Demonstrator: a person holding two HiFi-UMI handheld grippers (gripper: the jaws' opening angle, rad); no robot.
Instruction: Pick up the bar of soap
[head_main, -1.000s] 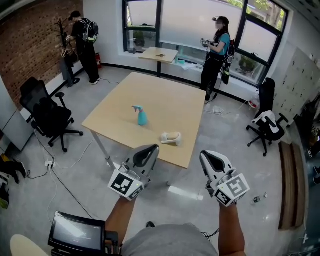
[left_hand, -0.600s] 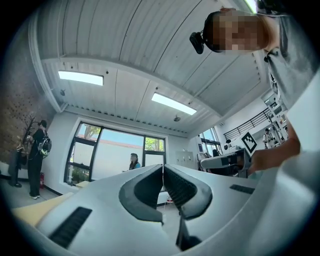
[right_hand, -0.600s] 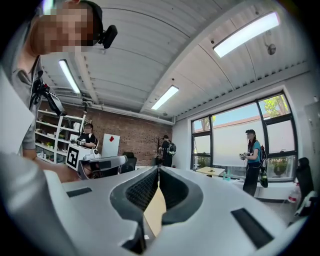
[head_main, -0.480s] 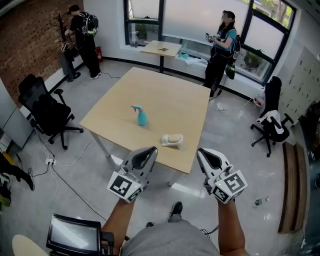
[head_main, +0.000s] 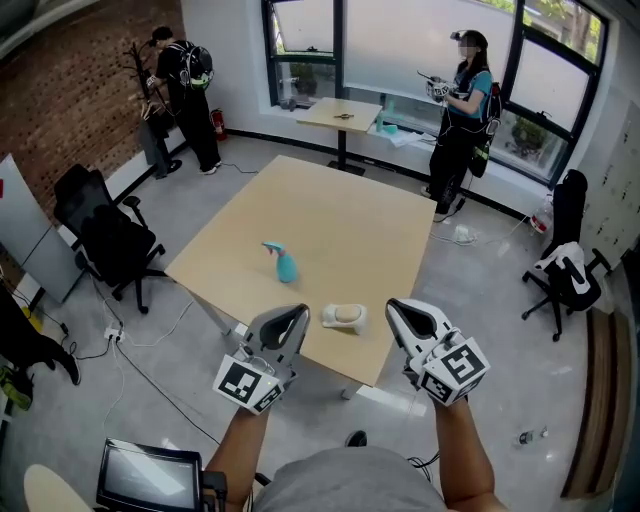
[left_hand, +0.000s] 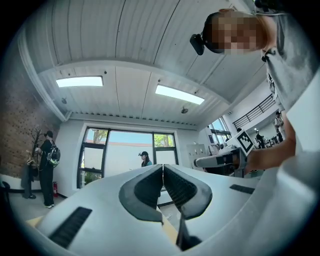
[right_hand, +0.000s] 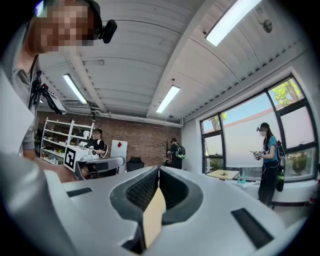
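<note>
A pale bar of soap (head_main: 343, 316) in a white dish lies near the front edge of the light wooden table (head_main: 330, 230). My left gripper (head_main: 291, 319) is just left of it, held above the table's front edge, jaws shut and empty. My right gripper (head_main: 405, 314) is just right of the soap, also shut with nothing in it. Both grippers tilt upward: the left gripper view shows its shut jaws (left_hand: 163, 167) against the ceiling and windows. In the right gripper view the shut jaws (right_hand: 158, 170) point at the brick wall and windows. The soap shows in neither gripper view.
A teal spray bottle (head_main: 283, 262) stands on the table left of the soap. A black office chair (head_main: 110, 240) is at the left, another chair (head_main: 568, 275) at the right. Two people (head_main: 465, 100) stand at the back beside a small table (head_main: 339, 115). A monitor (head_main: 150, 478) sits low left.
The view has come closer to the table. Both grippers now flank the soap at the front edge, where before they were short of the table. Their jaws stayed shut.
</note>
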